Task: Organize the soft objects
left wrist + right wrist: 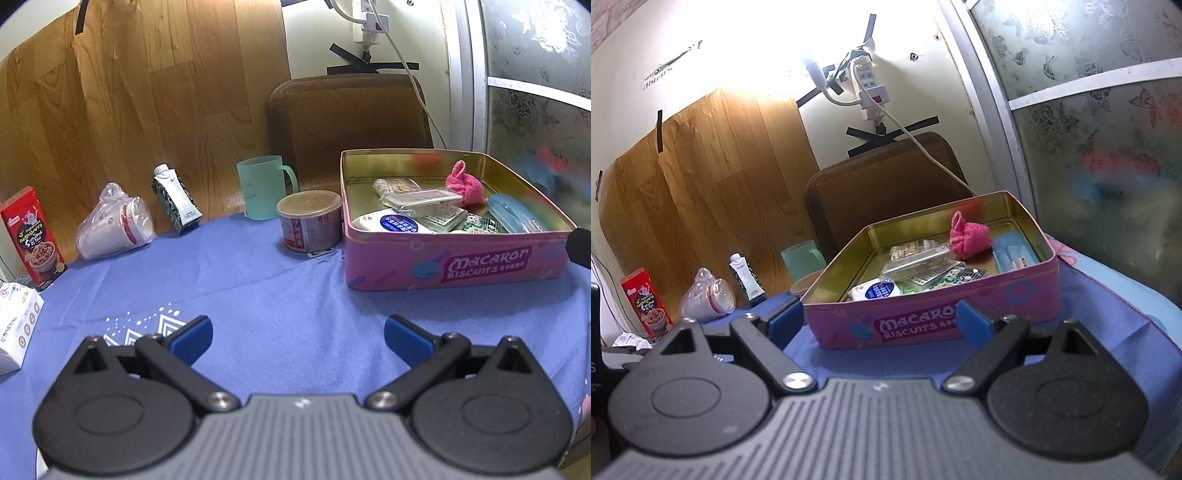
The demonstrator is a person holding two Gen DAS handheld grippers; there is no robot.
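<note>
Pink cloth (463,182) already sits in the biscuit tin (454,258), back corner, w/ packets beside it. Left gripper (297,336) and right gripper (881,319) both empty, jaws wide, hovering in front of tin. Looks nearly done; bagged cups (114,225) left of tin maybe next.

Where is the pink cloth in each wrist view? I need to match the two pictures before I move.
Left wrist: the pink cloth sits right of centre, in the far part of the pink biscuit tin, near its back wall.
Right wrist: the pink cloth sits just right of centre, again in the tin's far part, beside a blue packet.
Shared landmark: the tin's "Macaron Biscuits" front label, readable in both views.
</note>
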